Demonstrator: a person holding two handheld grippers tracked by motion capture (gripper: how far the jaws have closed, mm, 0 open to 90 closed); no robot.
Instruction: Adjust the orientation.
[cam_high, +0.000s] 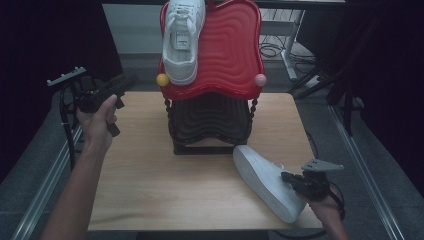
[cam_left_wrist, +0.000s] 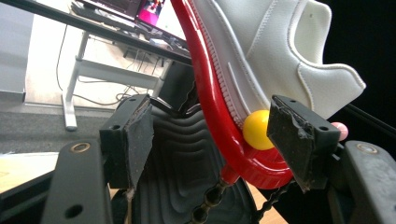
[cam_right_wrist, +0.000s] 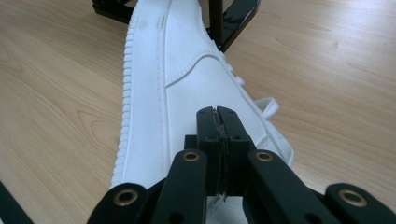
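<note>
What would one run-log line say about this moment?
right gripper: shut on shoe collar | white shoe: on its side on table | left gripper: open, near red shelf

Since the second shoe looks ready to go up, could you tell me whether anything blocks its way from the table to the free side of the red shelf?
Nothing visible does. The shoe on the table lies right of the rack, the right gripper shut on its collar. The red shelf is bare on its right half; the other shoe fills the left.

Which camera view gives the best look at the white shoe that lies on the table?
The right gripper view: the white shoe on the table lies close ahead, side panel and ribbed sole edge sharp. The high view shows it whole but small, on its side beside the rack.
</note>
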